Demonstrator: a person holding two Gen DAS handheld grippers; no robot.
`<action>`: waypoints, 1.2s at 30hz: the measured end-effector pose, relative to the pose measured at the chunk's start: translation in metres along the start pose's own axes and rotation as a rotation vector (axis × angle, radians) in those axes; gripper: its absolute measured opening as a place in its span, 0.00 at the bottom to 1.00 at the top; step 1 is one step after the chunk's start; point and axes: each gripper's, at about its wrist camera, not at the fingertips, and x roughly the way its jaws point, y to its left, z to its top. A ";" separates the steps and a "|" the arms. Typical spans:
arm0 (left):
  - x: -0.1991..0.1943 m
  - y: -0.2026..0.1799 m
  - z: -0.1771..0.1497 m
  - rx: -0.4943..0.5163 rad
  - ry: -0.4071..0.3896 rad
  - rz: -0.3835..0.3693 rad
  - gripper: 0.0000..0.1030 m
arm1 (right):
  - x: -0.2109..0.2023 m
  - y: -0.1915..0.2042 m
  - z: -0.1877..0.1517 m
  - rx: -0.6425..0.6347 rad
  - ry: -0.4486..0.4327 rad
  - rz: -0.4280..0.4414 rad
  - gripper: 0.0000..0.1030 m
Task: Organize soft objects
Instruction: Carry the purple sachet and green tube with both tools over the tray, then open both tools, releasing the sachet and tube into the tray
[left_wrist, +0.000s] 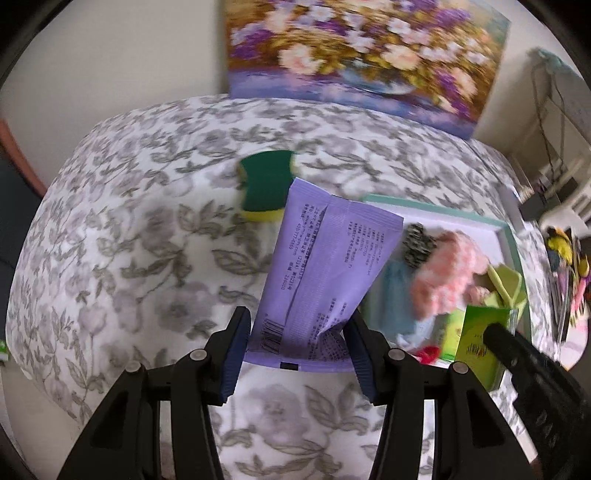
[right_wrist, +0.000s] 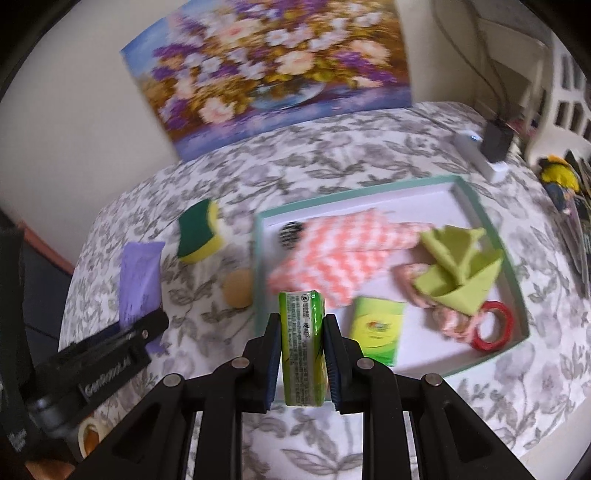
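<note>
My left gripper (left_wrist: 297, 339) is shut on a purple wipes pack (left_wrist: 325, 266), held above the floral cloth just left of the teal-rimmed tray (left_wrist: 511, 236). My right gripper (right_wrist: 301, 338) is shut on a green tissue pack (right_wrist: 303, 347), hanging over the tray's near left corner (right_wrist: 255, 295). In the tray lie a pink-and-white cloth (right_wrist: 332, 254), a folded green cloth (right_wrist: 458, 266), a second green tissue pack (right_wrist: 376, 330), a red ring (right_wrist: 493, 325) and a dark scrubber (right_wrist: 291, 232). A green-and-yellow sponge (left_wrist: 266, 184) rests on the cloth left of the tray.
A round tan sponge (right_wrist: 238, 288) lies by the tray's left wall. A flower painting (right_wrist: 266, 70) leans on the wall behind the table. A white power strip with a black plug (right_wrist: 487, 151) sits back right. A tape roll (right_wrist: 88, 437) shows at lower left.
</note>
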 end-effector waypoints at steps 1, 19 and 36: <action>0.000 -0.009 -0.001 0.018 0.003 -0.006 0.52 | 0.000 -0.009 0.001 0.018 0.001 -0.009 0.23; 0.025 -0.108 -0.020 0.224 0.067 -0.100 0.52 | 0.016 -0.098 0.003 0.174 0.072 -0.075 0.23; 0.073 -0.139 -0.026 0.301 0.137 -0.079 0.52 | 0.053 -0.115 0.000 0.212 0.161 -0.086 0.23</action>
